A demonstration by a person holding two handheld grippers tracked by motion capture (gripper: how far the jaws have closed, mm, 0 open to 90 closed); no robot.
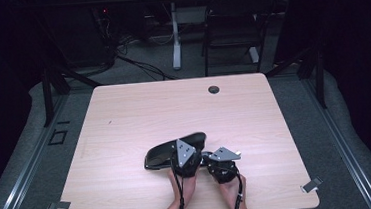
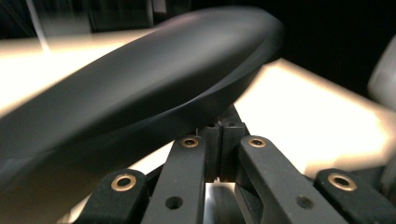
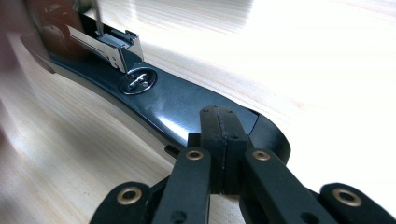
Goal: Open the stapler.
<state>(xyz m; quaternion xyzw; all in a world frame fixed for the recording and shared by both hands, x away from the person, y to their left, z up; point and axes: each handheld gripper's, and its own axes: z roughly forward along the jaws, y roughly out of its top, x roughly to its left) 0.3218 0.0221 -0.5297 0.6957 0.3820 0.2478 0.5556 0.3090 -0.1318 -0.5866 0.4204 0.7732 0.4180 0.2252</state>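
Observation:
A black stapler (image 1: 162,155) lies opened near the table's front middle. Its curved top cover (image 2: 140,84) rises, blurred, across the left gripper view. My left gripper (image 1: 188,145) (image 2: 222,133) is shut, its tips tucked under the cover's rim with nothing visible between them. In the right gripper view the stapler's glossy base (image 3: 187,105) runs away from me, with its round metal anvil (image 3: 137,81) and silver magazine (image 3: 112,44). My right gripper (image 1: 207,158) (image 3: 223,119) is shut too, tips resting on the near end of the base.
The light wood table (image 1: 174,110) has a round cable hole (image 1: 214,89) at its far edge and a metal clip at each front corner (image 1: 311,185). A folding chair (image 1: 232,25) and a desk leg (image 1: 174,35) stand beyond the table.

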